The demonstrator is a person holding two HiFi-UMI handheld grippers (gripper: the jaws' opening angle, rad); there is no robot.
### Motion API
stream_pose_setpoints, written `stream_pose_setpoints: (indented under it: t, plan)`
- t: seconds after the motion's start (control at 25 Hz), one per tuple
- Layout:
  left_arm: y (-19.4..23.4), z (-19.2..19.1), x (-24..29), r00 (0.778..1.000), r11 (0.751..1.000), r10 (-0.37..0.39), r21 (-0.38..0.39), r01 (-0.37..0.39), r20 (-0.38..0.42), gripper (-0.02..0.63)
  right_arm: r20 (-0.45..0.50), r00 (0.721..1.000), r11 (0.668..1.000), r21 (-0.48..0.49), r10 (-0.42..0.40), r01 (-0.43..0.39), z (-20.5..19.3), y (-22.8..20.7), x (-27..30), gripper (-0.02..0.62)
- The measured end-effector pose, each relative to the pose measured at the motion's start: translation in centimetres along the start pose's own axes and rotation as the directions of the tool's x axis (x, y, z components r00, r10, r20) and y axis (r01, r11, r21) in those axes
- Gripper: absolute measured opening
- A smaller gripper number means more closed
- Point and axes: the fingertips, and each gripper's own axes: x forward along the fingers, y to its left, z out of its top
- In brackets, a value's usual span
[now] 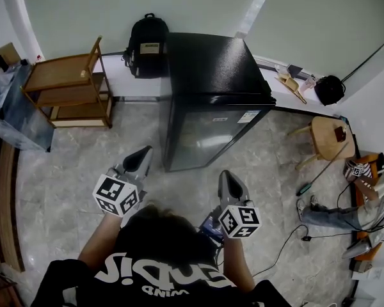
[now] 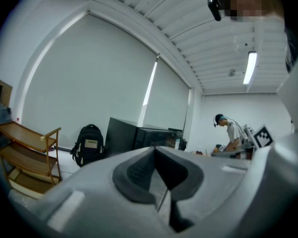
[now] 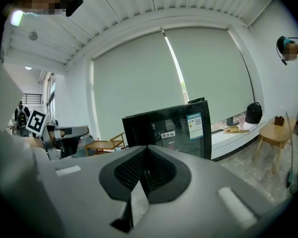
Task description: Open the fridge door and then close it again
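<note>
A small black fridge (image 1: 211, 101) stands on the floor ahead of me, its glossy door (image 1: 208, 136) closed and facing me. In the right gripper view the fridge (image 3: 171, 128) fills the middle, with stickers on its door. The left gripper view shows the fridge (image 2: 139, 138) from its left side. My left gripper (image 1: 143, 153) is shut and empty, short of the fridge's left corner. My right gripper (image 1: 225, 175) is also shut with nothing in it, just in front of the door. Neither touches the fridge.
A wooden shelf rack (image 1: 70, 85) stands to the left and a black backpack (image 1: 146, 43) leans against the wall behind the fridge. A wooden stool (image 1: 329, 139) and cables (image 1: 307, 235) lie at the right. Another person (image 2: 231, 133) works in the background.
</note>
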Motion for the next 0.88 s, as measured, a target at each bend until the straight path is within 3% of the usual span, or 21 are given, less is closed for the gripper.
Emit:
stream_pose_setpoints:
  t: [0.24,0.28,0.52,0.64,0.88]
  plan:
    - [1.6,0.2,1.6,0.999,1.0,-0.03,-0.001,0.03,-0.025,0.012,0.001,1.0,1.0,0.006,-0.017,0.017,0.8,0.5,1.7,-0.003]
    - [1.8,0.2,1.8,0.999,0.999,-0.037,-0.007,0.037,-0.024,0.049,0.0,1.0,1.0,0.005,-0.019,0.019,0.8,0.5,1.9,-0.003]
    - [2.9,-0.2,3.1,0.996,0.996,-0.087,-0.008,0.087,-0.036,0.108,0.002,1.0,1.0,0.007,-0.025,0.025,0.8,1.0,3.4,-0.003]
    - [2.4,-0.3,4.1,0.988,0.989,-0.144,0.02,0.145,-0.052,0.212,0.005,1.0,1.0,0.007,-0.029,0.029,0.9,0.9,3.8,-0.003]
    - [2.8,-0.2,6.1,0.985,0.986,-0.162,0.03,0.164,-0.057,0.224,0.006,0.999,0.999,0.013,-0.038,0.038,1.1,0.2,4.8,-0.003]
